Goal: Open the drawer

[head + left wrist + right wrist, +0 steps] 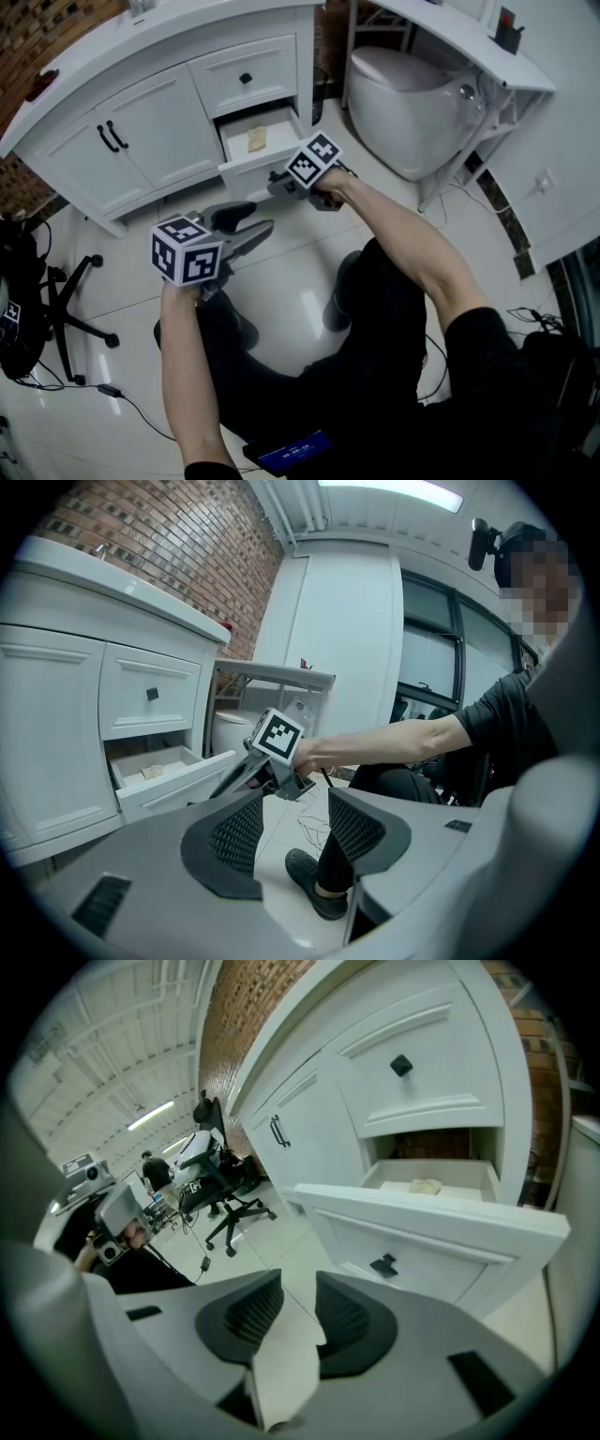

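White vanity [141, 131], drawer [261, 167] out, toilet [412, 103] beside; left gripper [295, 803], right gripper [298, 1283] fingers apart, empty.

The white panelled wooden drawer [246, 167] — the lower of two, at about 11 o'clock in the head view — stands pulled well out and level, small black knob [384, 1265] on its front; a beige lump [257, 140] lies inside.

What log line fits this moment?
drawer: lower one pulled open | right gripper: open, empty, off the knob | left gripper: open, empty
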{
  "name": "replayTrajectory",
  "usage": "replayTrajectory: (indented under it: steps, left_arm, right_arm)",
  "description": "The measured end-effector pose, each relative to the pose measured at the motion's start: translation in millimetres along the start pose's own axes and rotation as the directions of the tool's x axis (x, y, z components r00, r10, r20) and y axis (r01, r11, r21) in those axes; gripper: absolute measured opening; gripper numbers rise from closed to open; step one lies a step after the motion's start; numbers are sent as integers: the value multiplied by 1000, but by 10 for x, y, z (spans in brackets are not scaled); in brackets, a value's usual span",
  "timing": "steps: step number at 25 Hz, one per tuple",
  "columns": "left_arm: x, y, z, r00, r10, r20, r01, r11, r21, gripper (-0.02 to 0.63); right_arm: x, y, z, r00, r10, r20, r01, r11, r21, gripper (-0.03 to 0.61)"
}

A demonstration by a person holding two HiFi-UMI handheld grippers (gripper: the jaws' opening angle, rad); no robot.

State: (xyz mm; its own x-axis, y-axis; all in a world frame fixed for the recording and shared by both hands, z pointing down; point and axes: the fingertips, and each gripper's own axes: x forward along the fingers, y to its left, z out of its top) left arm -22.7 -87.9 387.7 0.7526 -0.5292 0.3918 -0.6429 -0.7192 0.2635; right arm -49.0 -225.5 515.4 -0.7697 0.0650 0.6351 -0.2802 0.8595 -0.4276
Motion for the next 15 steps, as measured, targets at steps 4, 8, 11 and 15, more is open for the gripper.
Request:
replayTrajectory:
  steps: [4, 8, 11, 15]
  left_arm:
    - [-17, -1, -32, 1000, 2, -8, -2, 1000, -2, 215]
    - [-40, -6, -59, 1000, 3, -16, -3, 1000, 0, 215]
    - [-46, -28, -78, 1000, -1, -22, 1, 1000, 6, 215]
    - [-56, -35, -81, 1000, -3, -22, 3, 1000, 11, 215]
  right_arm:
    - [-122, 226, -39, 998, 57, -17, -58, 997, -57, 135]
    - [-192, 493, -83, 992, 119, -45, -124, 984, -127, 133]
    - [-274, 670, -81, 986, 158, -48, -164, 972, -169, 133]
    - [-403, 844, -46, 981, 190, -46, -195, 959, -206, 133]
